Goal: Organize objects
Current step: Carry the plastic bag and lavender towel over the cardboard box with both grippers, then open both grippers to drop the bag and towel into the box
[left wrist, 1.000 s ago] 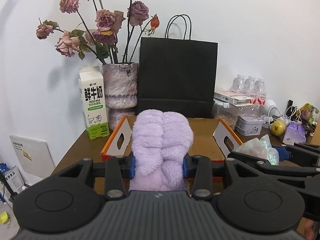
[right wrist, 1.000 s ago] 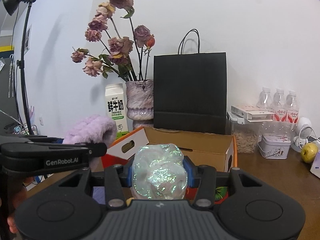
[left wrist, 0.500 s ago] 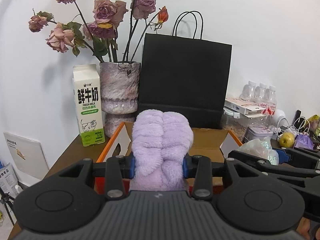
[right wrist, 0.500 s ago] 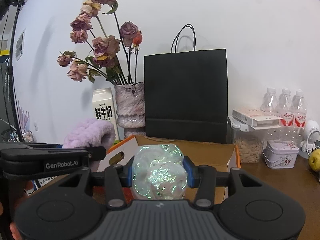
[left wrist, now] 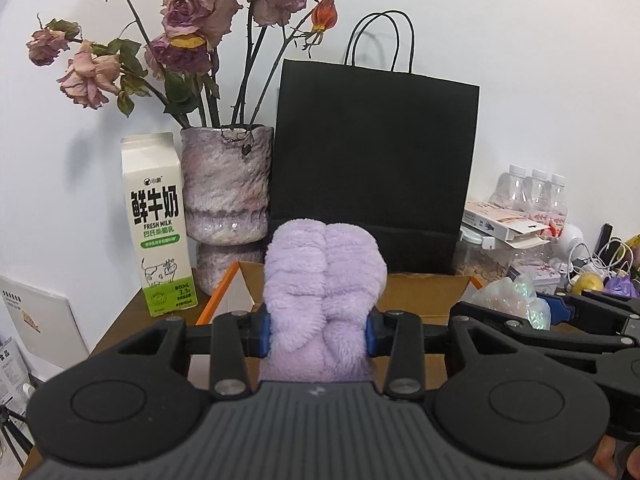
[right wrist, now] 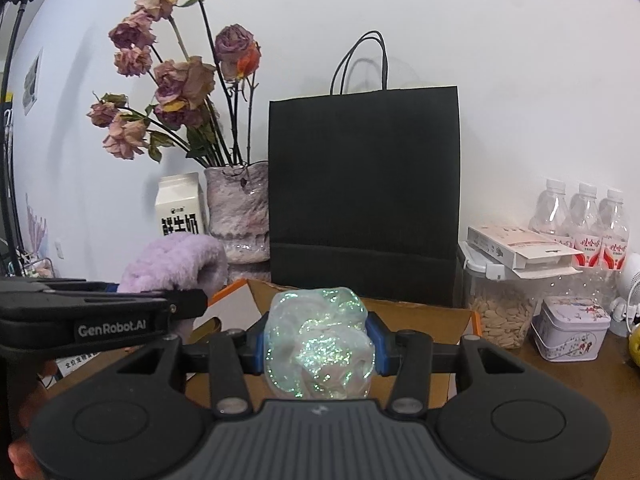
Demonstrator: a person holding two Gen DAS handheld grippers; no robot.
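My left gripper (left wrist: 318,336) is shut on a fluffy purple plush item (left wrist: 324,292), held above the near side of an open cardboard box (left wrist: 420,292) with orange edges. My right gripper (right wrist: 320,346) is shut on a crumpled iridescent film wad (right wrist: 320,340), also over the box (right wrist: 416,312). In the right wrist view the left gripper (right wrist: 182,306) and its purple plush item (right wrist: 176,260) show at the left. In the left wrist view the right gripper (left wrist: 560,312) and its iridescent wad (left wrist: 508,296) show at the right.
Behind the box stand a black paper bag (left wrist: 372,168), a stone-look vase (left wrist: 226,188) of dried roses and a milk carton (left wrist: 158,224). At the right sit a seed jar (right wrist: 500,312), a small tin (right wrist: 572,328), water bottles (right wrist: 584,220) and a flat white carton (right wrist: 520,246).
Both grippers have moved forward toward the box and the bag, each keeping its item. The bag, vase and milk carton now look larger and closer.
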